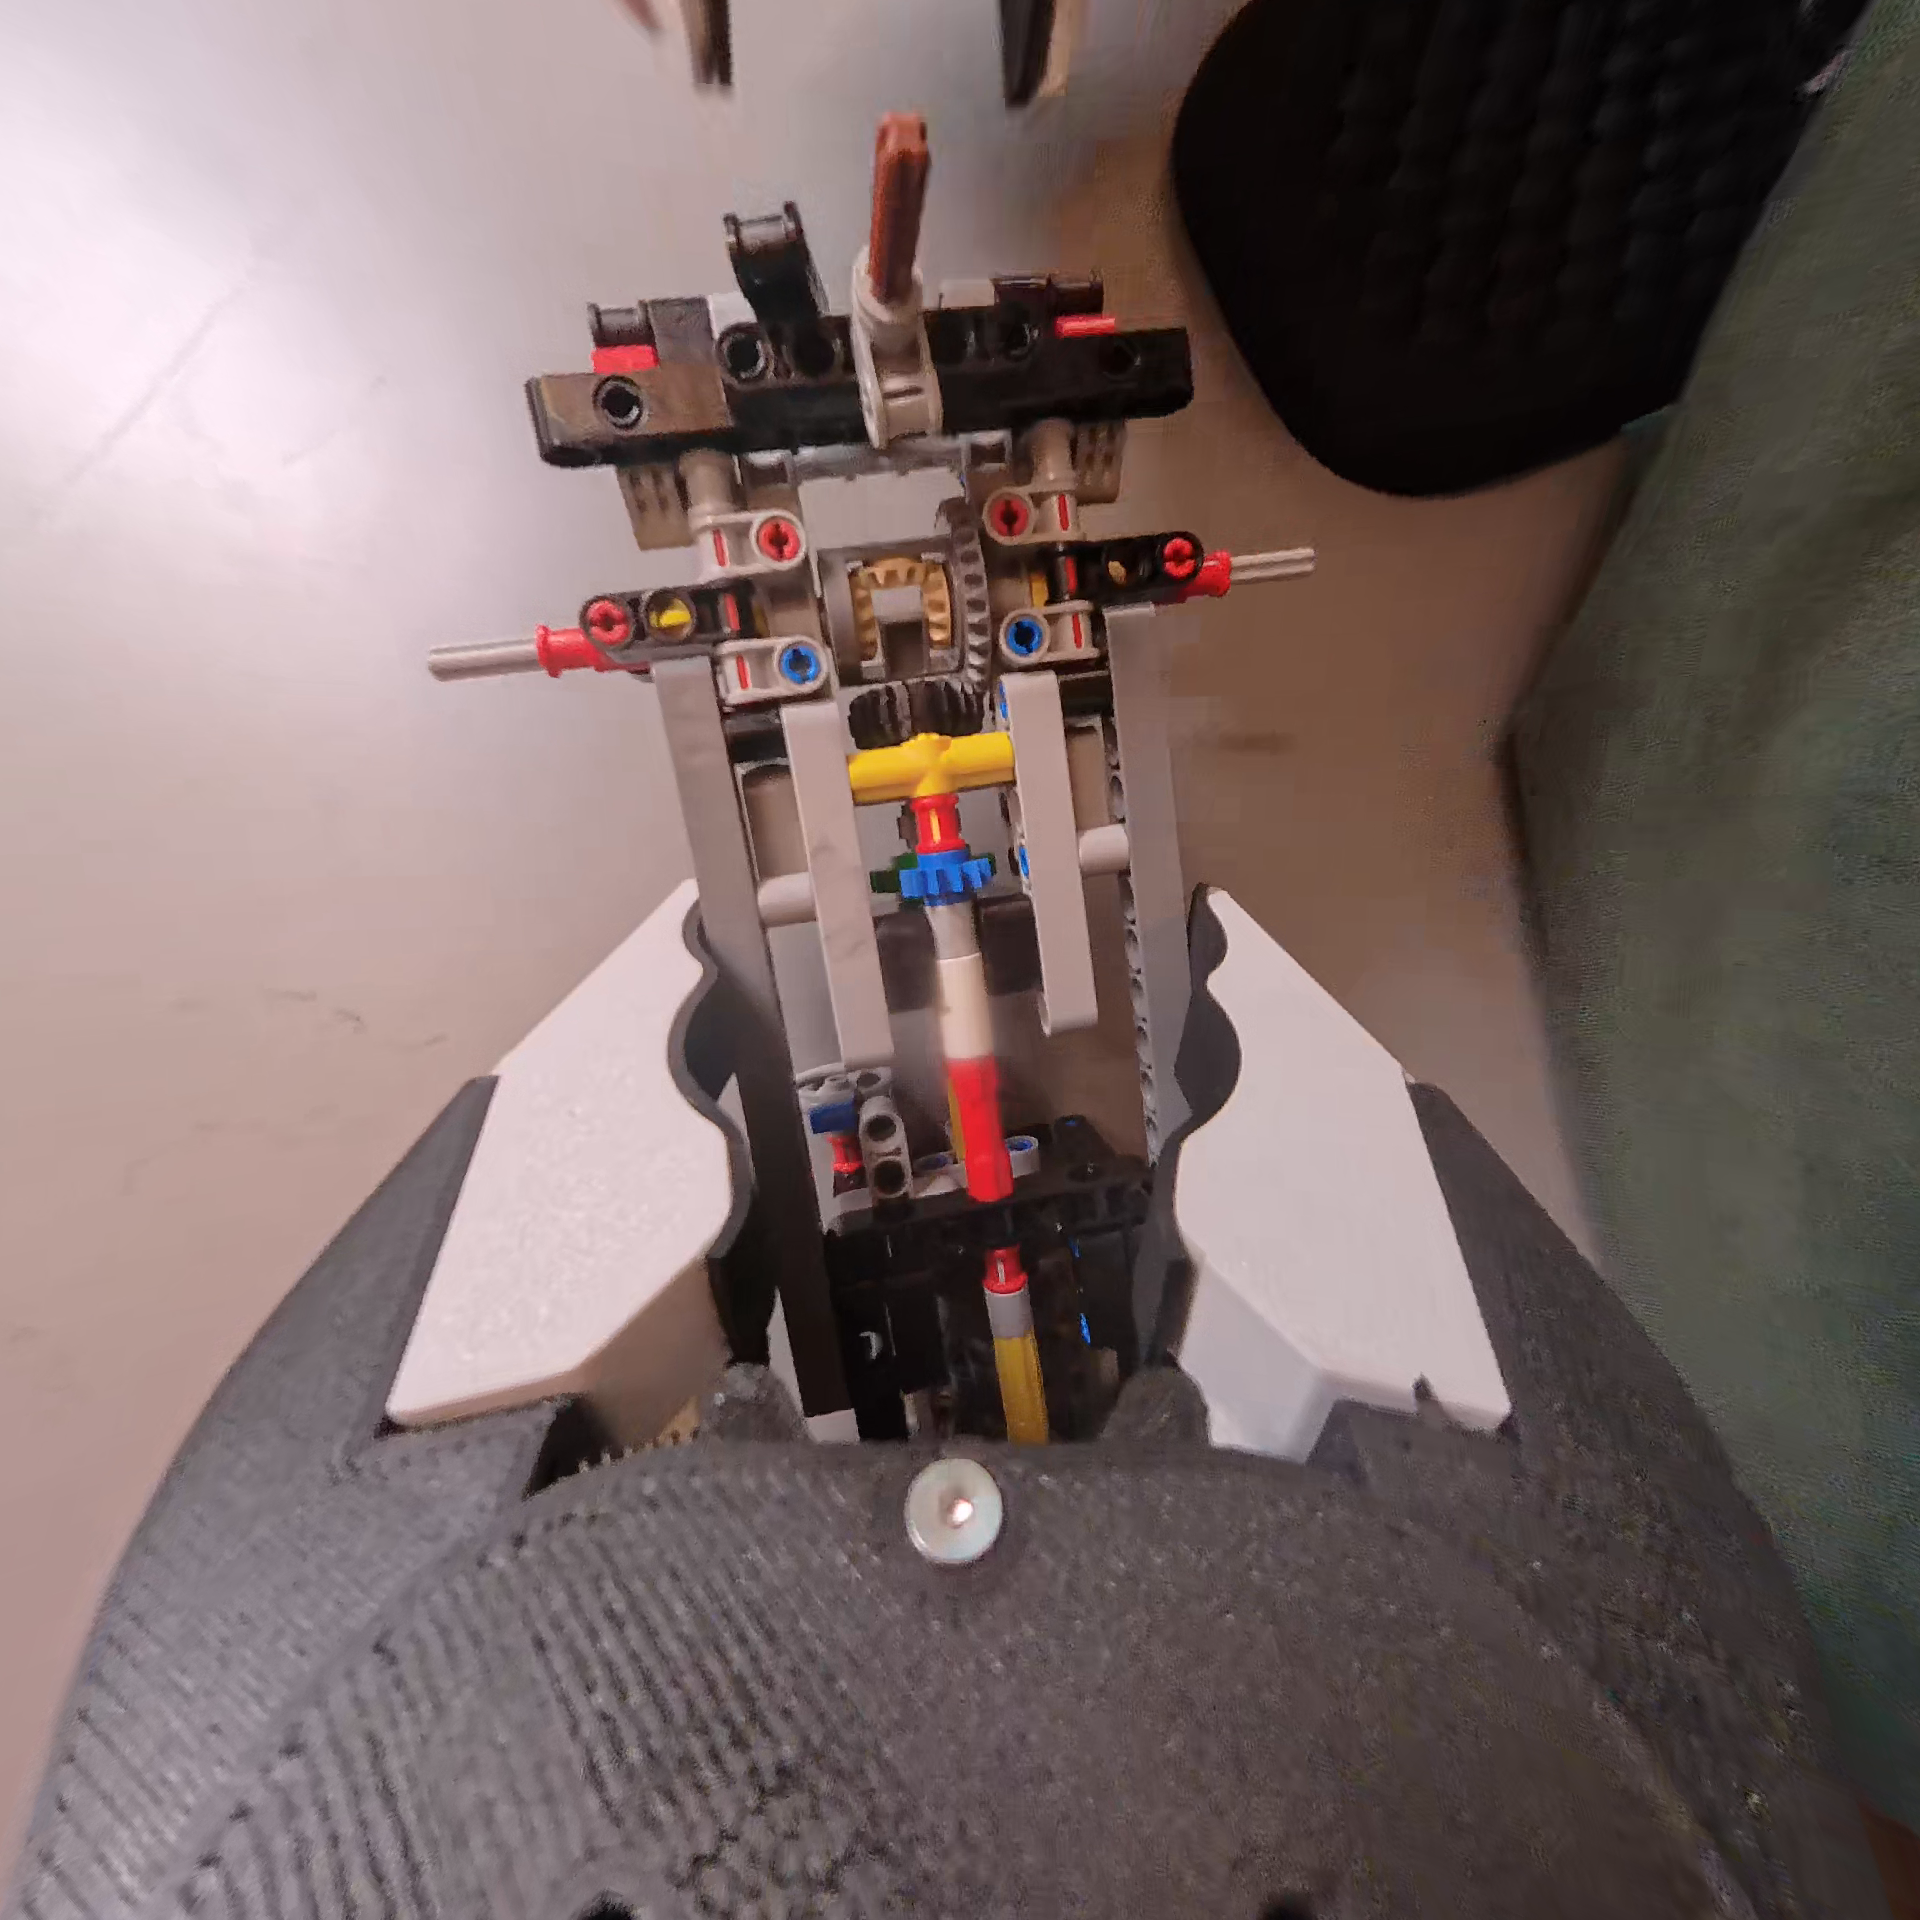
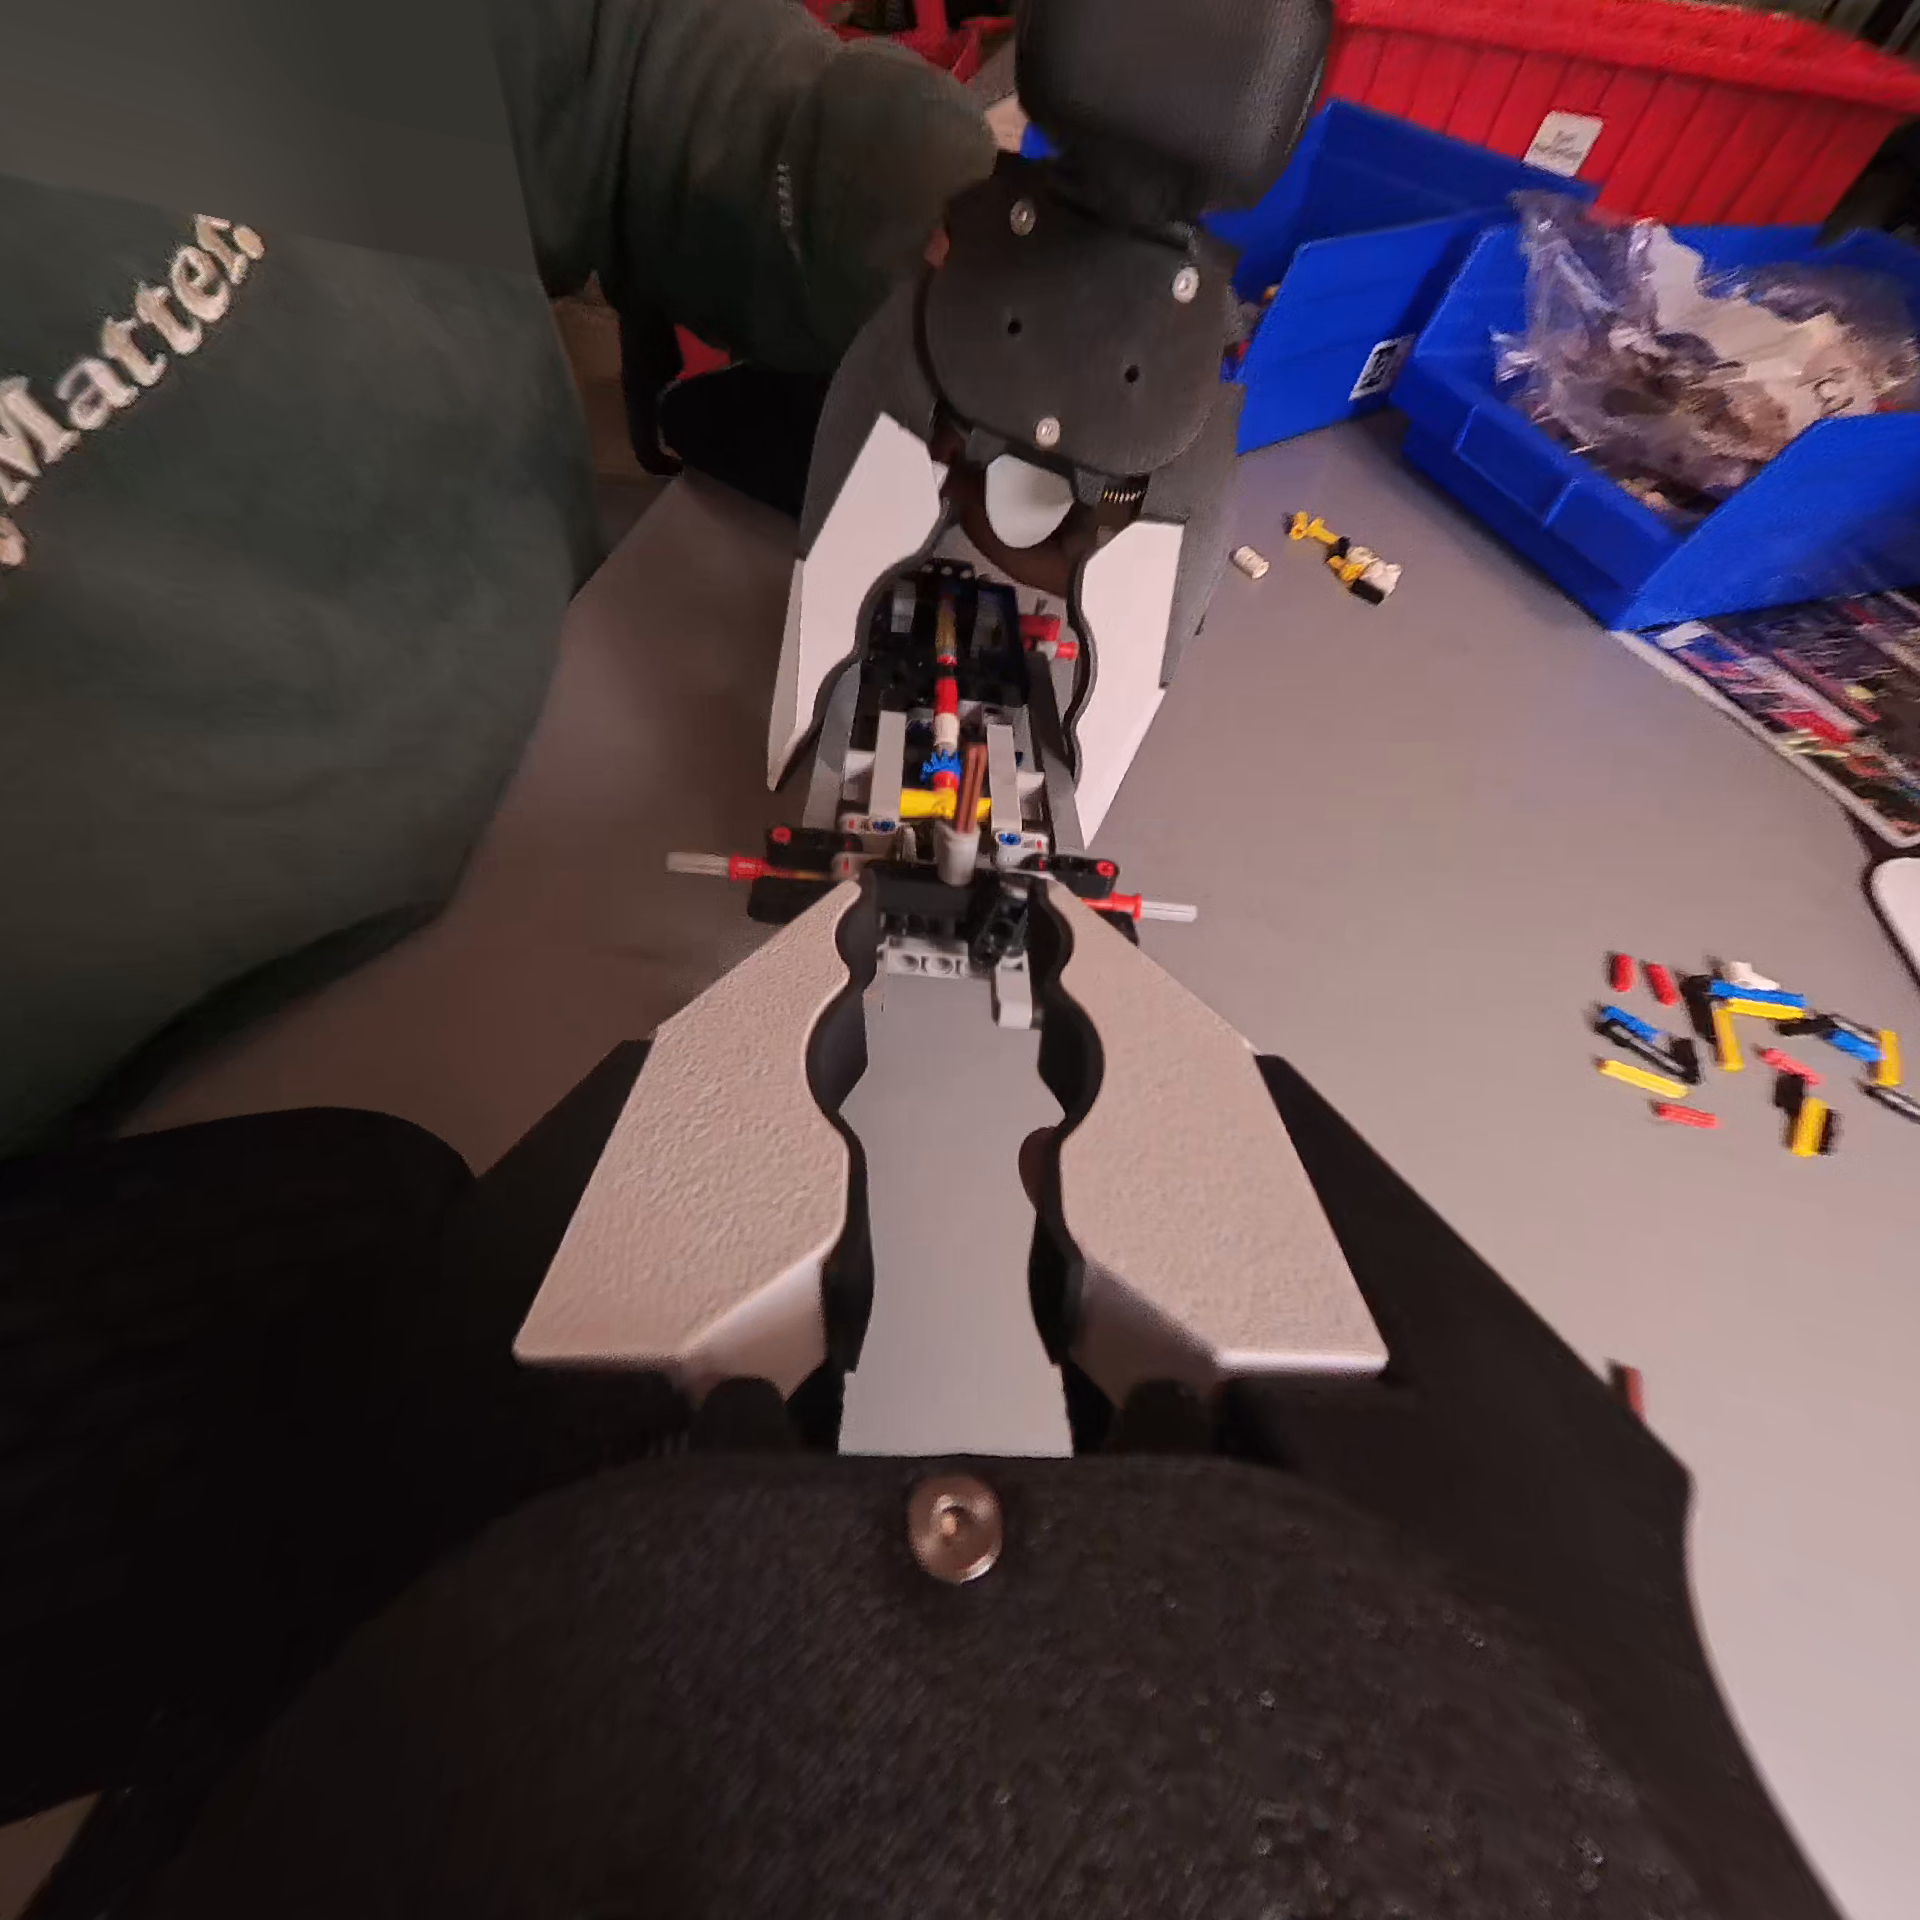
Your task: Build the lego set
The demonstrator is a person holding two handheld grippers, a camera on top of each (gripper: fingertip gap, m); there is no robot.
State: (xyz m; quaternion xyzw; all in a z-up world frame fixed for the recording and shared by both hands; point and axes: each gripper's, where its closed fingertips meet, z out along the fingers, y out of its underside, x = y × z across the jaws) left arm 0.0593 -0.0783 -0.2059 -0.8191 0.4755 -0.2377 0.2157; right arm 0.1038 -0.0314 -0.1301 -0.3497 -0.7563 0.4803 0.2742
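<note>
While the left gripper clamps the chassis at its rear, holding it above the table, the right gripper stands at the front end, jaws narrow; whether they grip it cannot be told. Judged step: seating parts at the front beam, near the brown axle. Next move calls for steady counter-pressure. Loose pieces lie well apart.

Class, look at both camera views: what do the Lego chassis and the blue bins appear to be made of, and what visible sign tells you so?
Lego chassis: looks like hard moulded plastic, mostly smooth with a slight sheen; signs are crisp pin holes, gear teeth and flat solid colours.
Blue bins: probably rigid moulded plastic with a semi-gloss finish; signs are uniform colour, thin straight walls and soft highlights.
</note>
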